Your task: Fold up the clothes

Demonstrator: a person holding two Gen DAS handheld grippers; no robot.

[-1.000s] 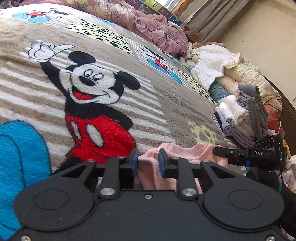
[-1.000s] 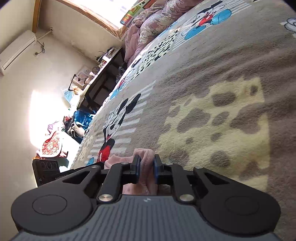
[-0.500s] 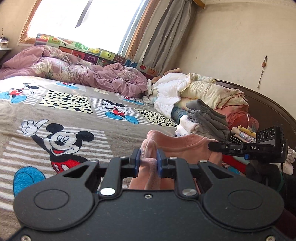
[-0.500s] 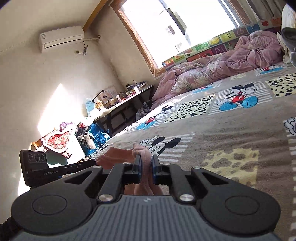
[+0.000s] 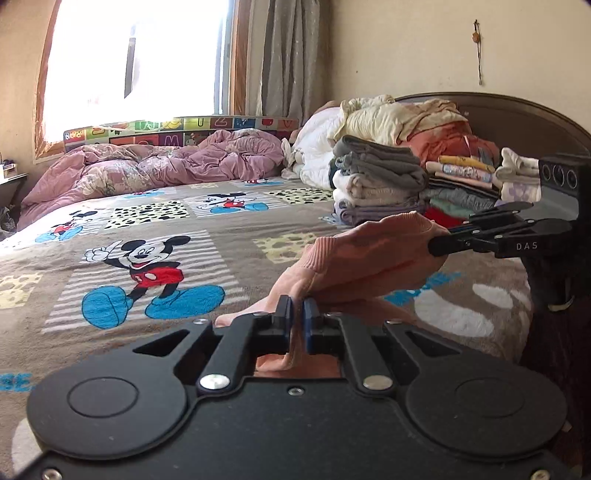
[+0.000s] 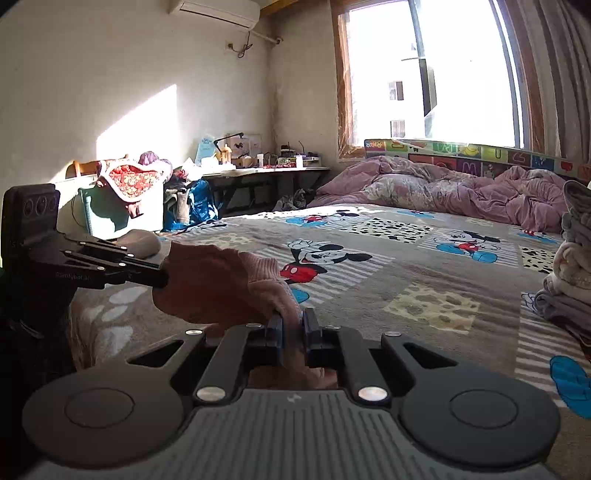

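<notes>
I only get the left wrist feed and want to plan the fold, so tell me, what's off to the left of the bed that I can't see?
Observer: A cluttered desk stands along the far wall beside the window.
Operator: Is the right gripper really pinching the pink garment?
Observer: Yes, the right gripper is shut on the pink garment, cloth between its blue pads.
Operator: Anything mounted high on that side?
Observer: An air conditioner sits near the ceiling.
</notes>
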